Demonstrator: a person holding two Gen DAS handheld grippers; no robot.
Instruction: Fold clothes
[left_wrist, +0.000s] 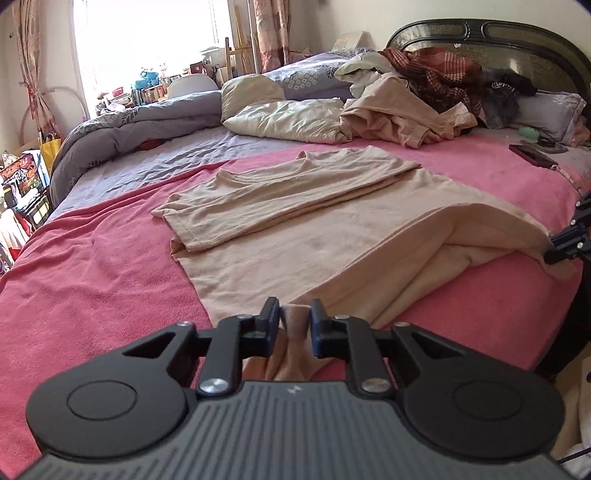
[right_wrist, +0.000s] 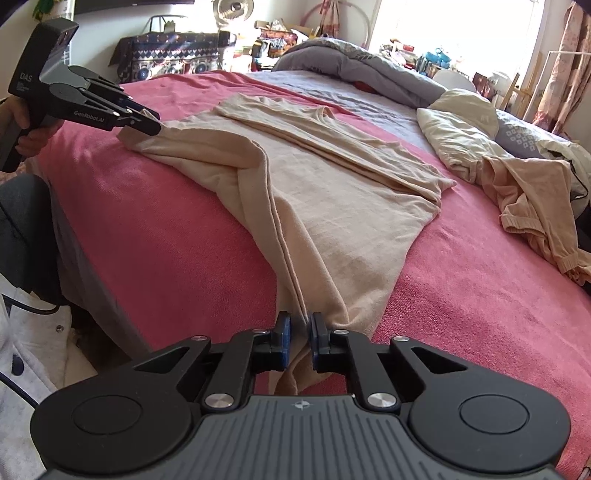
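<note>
Both grippers are pinching the beige shirt's bottom hem: the left gripper at lower centre of its view, the right gripper likewise. Partly folded, the beige shirt is lying mid-frame on the pink blanket.

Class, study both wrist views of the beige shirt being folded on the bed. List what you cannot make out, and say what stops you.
- Left wrist view: the right gripper is cut off by the right edge.
- Both views: the shirt corners in the grip are covered by the pads.
- Left wrist view: the dark flat thing near the pillow is too small to name.
- Both views: window glare washes out the outside.
</note>
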